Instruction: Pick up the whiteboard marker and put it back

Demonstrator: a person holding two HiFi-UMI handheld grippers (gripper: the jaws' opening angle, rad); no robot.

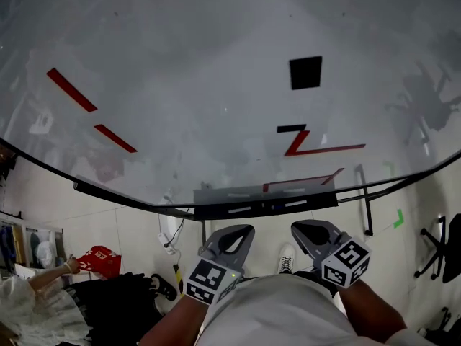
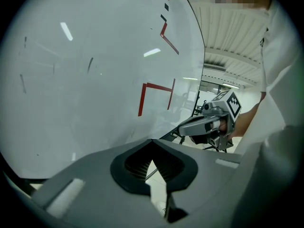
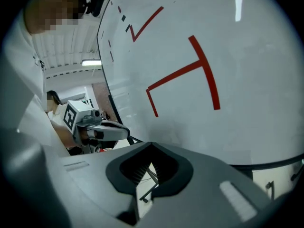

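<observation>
A large whiteboard (image 1: 202, 99) with red lines fills the head view, and its dark tray (image 1: 266, 206) runs along the bottom edge. Two slim pale things (image 1: 239, 210) lie on the tray; I cannot tell whether either is the marker. My left gripper (image 1: 241, 233) and right gripper (image 1: 302, 229) hang side by side just below the tray, close to my body. Both are shut with nothing between the jaws. The left gripper view shows its own jaws (image 2: 156, 175) closed, with the right gripper (image 2: 209, 125) beyond them. The right gripper view shows its closed jaws (image 3: 145, 175), and the left gripper (image 3: 102, 132) beyond.
A black square (image 1: 305, 72) sticks to the board. On the floor are a red object (image 1: 97, 259) and a person's arm at lower left, a white shoe (image 1: 287, 259), green tape (image 1: 398, 218) and an office chair (image 1: 443, 254) at right.
</observation>
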